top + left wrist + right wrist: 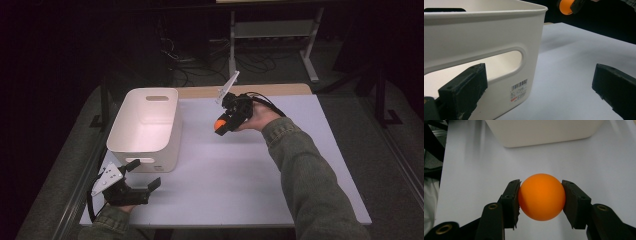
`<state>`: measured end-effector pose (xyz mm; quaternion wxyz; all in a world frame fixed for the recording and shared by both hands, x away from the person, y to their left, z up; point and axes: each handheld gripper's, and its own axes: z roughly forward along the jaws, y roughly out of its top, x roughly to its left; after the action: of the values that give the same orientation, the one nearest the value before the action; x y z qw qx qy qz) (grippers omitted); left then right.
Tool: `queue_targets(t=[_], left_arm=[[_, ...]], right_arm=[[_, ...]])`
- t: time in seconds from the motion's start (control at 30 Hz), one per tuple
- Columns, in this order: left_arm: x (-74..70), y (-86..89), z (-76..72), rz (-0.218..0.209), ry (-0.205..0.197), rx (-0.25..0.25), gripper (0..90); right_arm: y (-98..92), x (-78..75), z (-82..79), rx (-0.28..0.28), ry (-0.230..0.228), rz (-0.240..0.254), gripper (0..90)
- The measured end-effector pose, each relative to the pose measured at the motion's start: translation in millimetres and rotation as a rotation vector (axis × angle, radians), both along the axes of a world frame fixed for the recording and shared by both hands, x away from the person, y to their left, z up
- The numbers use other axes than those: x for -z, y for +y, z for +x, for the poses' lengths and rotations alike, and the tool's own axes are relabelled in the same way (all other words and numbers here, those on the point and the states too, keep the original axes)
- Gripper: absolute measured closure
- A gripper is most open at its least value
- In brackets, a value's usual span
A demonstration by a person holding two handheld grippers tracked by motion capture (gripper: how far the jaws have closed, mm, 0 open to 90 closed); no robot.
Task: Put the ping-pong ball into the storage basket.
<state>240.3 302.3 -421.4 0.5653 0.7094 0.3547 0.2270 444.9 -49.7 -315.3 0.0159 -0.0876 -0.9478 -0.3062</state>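
Left gripper (142,176): nearest the camera, at the tabletop's (240,185) near left corner; jaws spread wide, nothing between them, just beside the bin's near wall.
Right gripper (220,125): raised over the middle of the tabletop, pointed toward the bin; jaws clamped on the ball, one pad on each side.
Orange ball (541,196): held off the surface, to the right of the bin; round, so no long axis or heading can be told.
White bin (150,125): upright on the left of the tabletop, long axis running away from the person, slot handles in its end walls.

barcode sticker on white bin (486,32), print unreadable
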Motion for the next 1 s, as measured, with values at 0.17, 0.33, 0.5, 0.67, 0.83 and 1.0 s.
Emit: queue_targets(t=[0.17,0.33,0.5,0.67,0.83,1.0], left_arm=[[0.0,0.0,-0.1,-0.001,0.001,0.000,0.0],[0.0,-0.2,-0.1,0.000,0.003,0.002,0.0],[0.0,-0.1,0.0,-0.001,0.002,0.002,0.0],[0.1,-0.1,-0.2,-0.004,0.001,0.002,0.0],[0.0,-0.2,-0.3,-0.003,0.001,0.002,0.0],[0.1,-0.3,-0.2,-0.001,0.000,0.003,0.0]], right_arm=[[3.4,-4.9,1.1,0.002,0.005,0.049,50.1],[8.7,-6.2,0.6,0.006,-0.004,0.056,50.1],[17.2,-11.3,1.0,-0.004,-0.009,0.067,50.1],[23.7,-17.4,-0.1,-0.015,-0.006,0.086,50.1],[30.7,-21.6,-1.2,-0.026,-0.007,0.086,50.1],[36.1,-30.0,-1.1,-0.040,-0.007,0.090,50.1]])
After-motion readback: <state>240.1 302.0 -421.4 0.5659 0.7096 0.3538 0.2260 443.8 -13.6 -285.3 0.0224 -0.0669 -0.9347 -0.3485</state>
